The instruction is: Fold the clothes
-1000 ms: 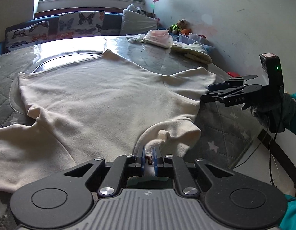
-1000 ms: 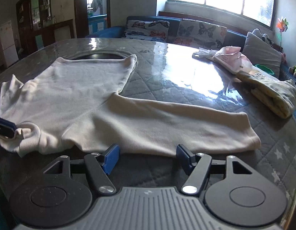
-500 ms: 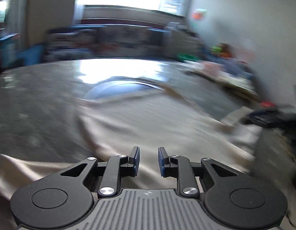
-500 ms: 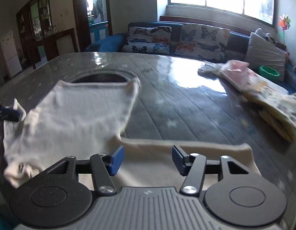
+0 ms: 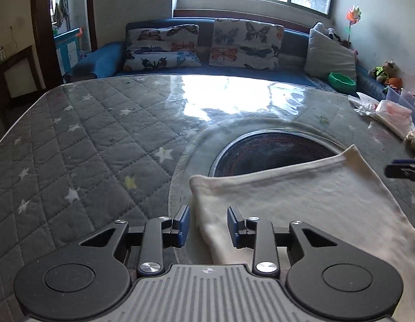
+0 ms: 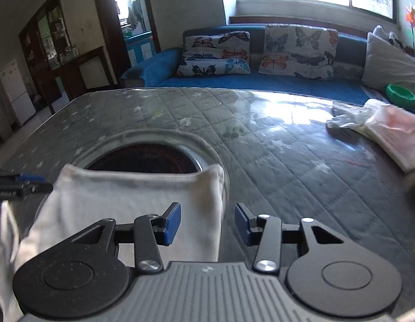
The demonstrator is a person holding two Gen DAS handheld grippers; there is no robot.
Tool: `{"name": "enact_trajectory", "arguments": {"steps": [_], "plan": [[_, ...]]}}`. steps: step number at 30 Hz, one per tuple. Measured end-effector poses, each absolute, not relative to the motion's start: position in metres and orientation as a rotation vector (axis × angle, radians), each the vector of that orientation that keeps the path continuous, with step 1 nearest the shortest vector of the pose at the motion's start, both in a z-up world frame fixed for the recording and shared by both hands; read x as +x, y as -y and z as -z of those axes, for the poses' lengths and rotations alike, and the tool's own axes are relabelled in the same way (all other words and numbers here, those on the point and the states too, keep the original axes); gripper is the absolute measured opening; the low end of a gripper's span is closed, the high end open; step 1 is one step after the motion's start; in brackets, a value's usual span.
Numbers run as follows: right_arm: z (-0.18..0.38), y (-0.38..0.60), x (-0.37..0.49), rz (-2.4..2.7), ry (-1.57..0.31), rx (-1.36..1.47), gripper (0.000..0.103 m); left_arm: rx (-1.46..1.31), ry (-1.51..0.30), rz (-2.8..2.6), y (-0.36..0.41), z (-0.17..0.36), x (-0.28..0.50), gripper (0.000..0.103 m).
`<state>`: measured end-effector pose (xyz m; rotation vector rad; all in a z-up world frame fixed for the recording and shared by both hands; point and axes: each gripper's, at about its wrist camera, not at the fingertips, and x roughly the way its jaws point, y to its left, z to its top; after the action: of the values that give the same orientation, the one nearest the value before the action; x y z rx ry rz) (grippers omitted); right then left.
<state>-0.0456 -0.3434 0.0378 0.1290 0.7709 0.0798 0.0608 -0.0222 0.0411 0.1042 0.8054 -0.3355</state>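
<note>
A cream sweatshirt (image 5: 301, 201) lies on the grey quilted table, its hem edge towards the dark round opening; it also shows in the right wrist view (image 6: 137, 201). My left gripper (image 5: 208, 225) is open, its jaws straddling the garment's left side edge near the hem corner. My right gripper (image 6: 204, 222) is open, its jaws straddling the garment's right side edge. Each gripper's tip shows in the other's view: the right gripper at the far right of the left wrist view (image 5: 403, 169), the left gripper at the far left of the right wrist view (image 6: 19, 185).
A dark round opening (image 5: 269, 153) sits in the quilted table (image 5: 86, 147) just beyond the hem. Folded clothes and a plastic bag (image 6: 382, 131) lie at the right side. A blue sofa with butterfly cushions (image 5: 207, 45) stands behind the table.
The left gripper let go of the collar and opened. Both grippers swung up towards the hem end of the sweatshirt, one at each side edge. The garment now looks narrower.
</note>
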Motion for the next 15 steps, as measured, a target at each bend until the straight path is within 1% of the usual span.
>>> {"name": "enact_trajectory", "arguments": {"steps": [2,4,6,9,10,11,12,13,15], "plan": [[-0.030,0.341,-0.029,-0.066,-0.779,0.133,0.040,0.109,-0.811,0.336,0.025,-0.038,0.065,0.034],[-0.022,0.338,-0.018,-0.060,-0.789,0.130,0.037,0.121,-0.819,0.334,0.026,-0.036,0.070,0.037],[-0.016,0.336,-0.011,-0.053,-0.799,0.124,0.034,0.130,-0.827,0.340,0.027,-0.032,0.075,0.037],[-0.009,0.335,-0.006,-0.053,-0.805,0.126,0.021,0.136,-0.836,0.342,0.029,-0.027,0.081,0.036],[-0.008,0.334,-0.005,-0.054,-0.804,0.124,0.019,0.138,-0.834,0.344,0.030,-0.026,0.082,0.036],[-0.007,0.333,-0.005,-0.054,-0.801,0.118,0.014,0.139,-0.829,0.345,0.030,-0.025,0.084,0.036],[-0.007,0.332,-0.005,-0.054,-0.798,0.109,0.009,0.143,-0.825,0.350,0.031,-0.025,0.084,0.032],[-0.007,0.332,-0.006,-0.053,-0.794,0.103,0.007,0.151,-0.822,0.357,0.033,-0.025,0.084,0.021],[-0.008,0.333,-0.007,-0.043,-0.782,0.090,0.005,0.170,-0.812,0.370,0.038,-0.024,0.086,0.014]]}}
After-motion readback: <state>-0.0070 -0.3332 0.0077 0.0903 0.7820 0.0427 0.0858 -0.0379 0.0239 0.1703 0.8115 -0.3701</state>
